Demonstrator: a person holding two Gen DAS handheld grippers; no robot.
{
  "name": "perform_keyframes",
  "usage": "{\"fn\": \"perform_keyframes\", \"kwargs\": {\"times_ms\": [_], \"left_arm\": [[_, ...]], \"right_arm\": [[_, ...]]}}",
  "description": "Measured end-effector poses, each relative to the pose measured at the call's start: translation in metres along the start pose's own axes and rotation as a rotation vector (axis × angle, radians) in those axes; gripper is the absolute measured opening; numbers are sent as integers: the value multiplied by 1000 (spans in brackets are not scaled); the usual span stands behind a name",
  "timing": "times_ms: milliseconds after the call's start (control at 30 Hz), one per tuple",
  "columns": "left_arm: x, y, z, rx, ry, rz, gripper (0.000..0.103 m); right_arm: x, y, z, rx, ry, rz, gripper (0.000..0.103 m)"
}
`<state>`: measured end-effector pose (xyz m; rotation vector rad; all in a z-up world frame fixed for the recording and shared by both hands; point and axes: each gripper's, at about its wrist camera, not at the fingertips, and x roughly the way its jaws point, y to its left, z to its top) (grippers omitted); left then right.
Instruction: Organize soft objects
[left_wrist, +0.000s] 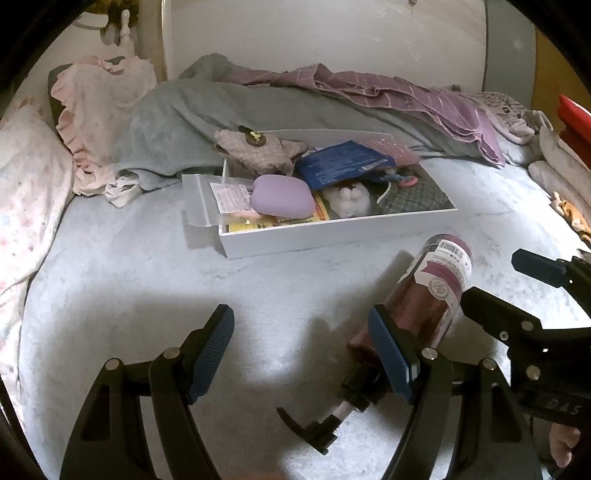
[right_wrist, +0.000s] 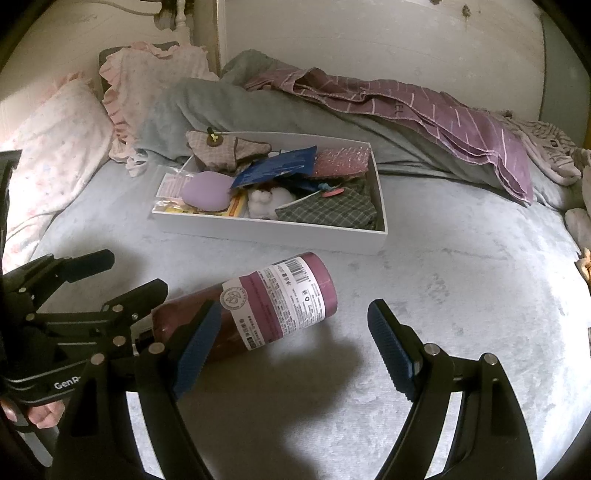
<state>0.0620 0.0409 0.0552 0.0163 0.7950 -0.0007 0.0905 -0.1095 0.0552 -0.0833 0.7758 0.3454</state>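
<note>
On a grey bed (right_wrist: 461, 258), both the left gripper (left_wrist: 301, 354) and right gripper (right_wrist: 291, 343) hang released over a lying bottle (right_wrist: 258, 306) before the full white box (right_wrist: 273, 230), so tidying seems between steps; the bottle likely needs clamping next.

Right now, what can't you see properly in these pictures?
- Pump bottle: its neck hides behind the left hand-held gripper in the right wrist view.
- Bottle label: print too small to read in either view.
- White box: lower contents buried under the purple pouch and blue packet.
- Orange thing: cut off by the left view's edge.
</note>
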Motion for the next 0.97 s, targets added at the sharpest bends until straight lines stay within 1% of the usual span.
{"fn": "perform_keyframes", "kwargs": {"times_ms": [333, 600, 733, 833, 867, 933, 967], "left_arm": [[0, 2, 1, -27, -7, -18, 75], [-2, -1, 0, 3, -16, 8, 75], [2, -3, 0, 13, 8, 16, 75], [-2, -2, 0, -4, -19, 16, 75], [-5, -2, 0, -3, -19, 2, 75], [-15, -2, 1, -6, -23, -26, 75], [-21, -2, -1, -11, -31, -30, 75]], "right_arm": [[0, 2, 0, -13, 2, 8, 82], [-1, 1, 0, -16, -6, 14, 82], [-1, -1, -2, -8, 7, 21, 82], [-6, -1, -4, -19, 14, 11, 82], [-11, -3, -6, -30, 8, 6, 82], [-23, -7, -12, -52, -4, -24, 82], [-29, -12, -18, -70, -5, -56, 82]]}}
